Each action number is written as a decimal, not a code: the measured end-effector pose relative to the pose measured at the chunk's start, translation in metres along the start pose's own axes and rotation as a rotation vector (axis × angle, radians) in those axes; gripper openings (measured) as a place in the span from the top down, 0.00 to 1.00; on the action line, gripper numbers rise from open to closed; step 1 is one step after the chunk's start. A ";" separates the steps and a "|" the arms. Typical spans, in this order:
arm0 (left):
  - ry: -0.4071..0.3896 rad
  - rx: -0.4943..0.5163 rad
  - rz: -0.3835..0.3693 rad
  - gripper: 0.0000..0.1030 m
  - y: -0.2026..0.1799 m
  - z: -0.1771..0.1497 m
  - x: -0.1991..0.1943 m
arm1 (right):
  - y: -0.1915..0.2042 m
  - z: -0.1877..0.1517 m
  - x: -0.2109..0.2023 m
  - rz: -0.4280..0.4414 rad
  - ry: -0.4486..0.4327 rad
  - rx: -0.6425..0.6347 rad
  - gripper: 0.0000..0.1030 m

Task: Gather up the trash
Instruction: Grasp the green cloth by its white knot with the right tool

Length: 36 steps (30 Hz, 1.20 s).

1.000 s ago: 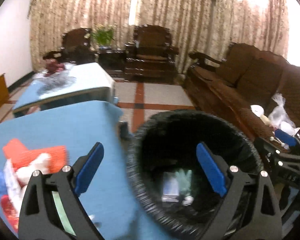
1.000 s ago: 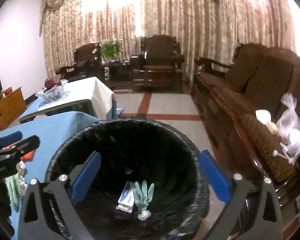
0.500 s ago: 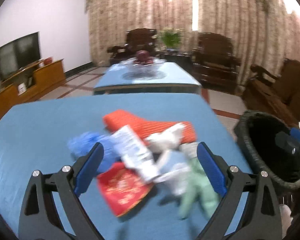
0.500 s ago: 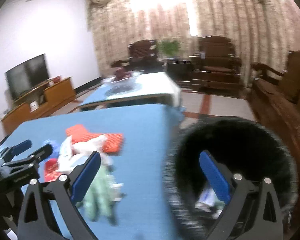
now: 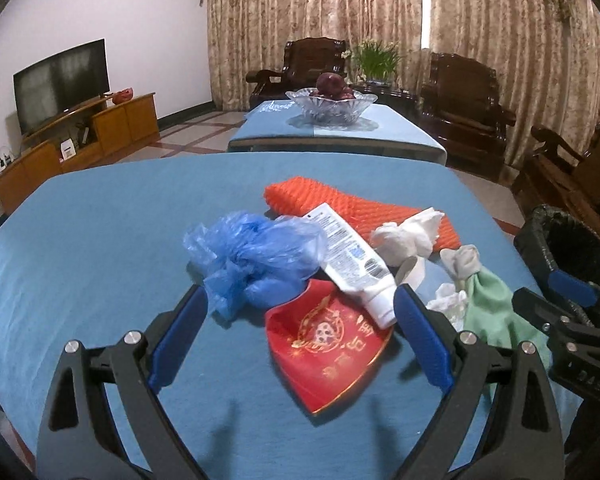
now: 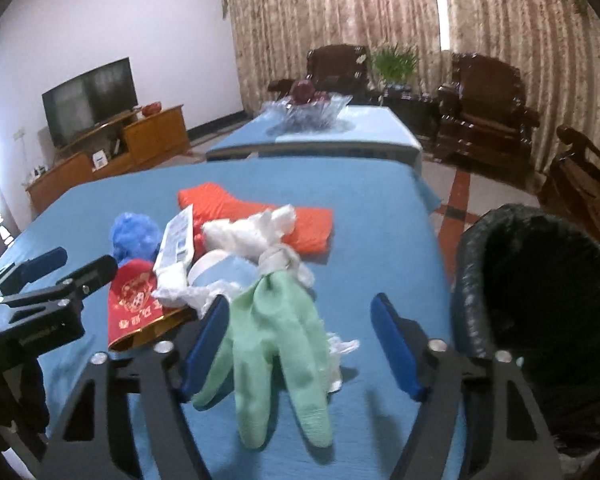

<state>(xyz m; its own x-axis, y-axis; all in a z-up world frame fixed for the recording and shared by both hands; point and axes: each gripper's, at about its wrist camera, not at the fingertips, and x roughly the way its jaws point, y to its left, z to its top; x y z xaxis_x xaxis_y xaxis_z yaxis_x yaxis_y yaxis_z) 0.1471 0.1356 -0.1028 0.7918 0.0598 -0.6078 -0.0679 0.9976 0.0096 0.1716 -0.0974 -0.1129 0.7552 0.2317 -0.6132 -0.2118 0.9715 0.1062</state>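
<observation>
Hand-held gripper L (image 5: 300, 320) & R (image 6: 300, 344), both wide, empty, swung from bin (image 6: 540, 300) at right back over trash pile (image 5: 328, 264) mid-surface; next pick pending, prob. green glove (image 6: 276, 344).

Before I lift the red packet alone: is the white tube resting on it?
Touching. In the left wrist view the white tube lies across the red packet, its cap end overlapping the packet's upper edge, with no blue cloth visible between them.

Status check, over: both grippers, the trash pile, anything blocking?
Left gripper open, empty, over red gold-printed packet. Right gripper open around pale green rubber glove. Black-lined bin at right, path unobstructed.
</observation>
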 end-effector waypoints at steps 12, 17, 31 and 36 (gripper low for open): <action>0.005 0.017 -0.008 0.11 -0.010 -0.004 0.007 | 0.000 -0.007 0.020 0.083 0.077 0.011 0.79; 0.006 0.023 -0.021 0.11 -0.015 -0.006 0.007 | -0.005 0.001 0.008 0.106 0.036 0.021 0.89; 0.010 0.073 -0.119 0.20 -0.061 -0.006 0.007 | -0.038 0.022 -0.038 0.067 -0.060 0.051 0.96; 0.027 0.092 -0.155 0.20 -0.082 -0.012 0.012 | -0.055 0.019 -0.038 0.049 -0.032 0.052 1.00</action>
<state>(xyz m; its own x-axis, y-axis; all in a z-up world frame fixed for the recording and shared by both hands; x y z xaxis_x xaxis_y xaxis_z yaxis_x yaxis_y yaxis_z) 0.1551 0.0539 -0.1203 0.7718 -0.0949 -0.6288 0.1108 0.9937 -0.0140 0.1668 -0.1582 -0.0804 0.7642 0.2798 -0.5812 -0.2170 0.9600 0.1768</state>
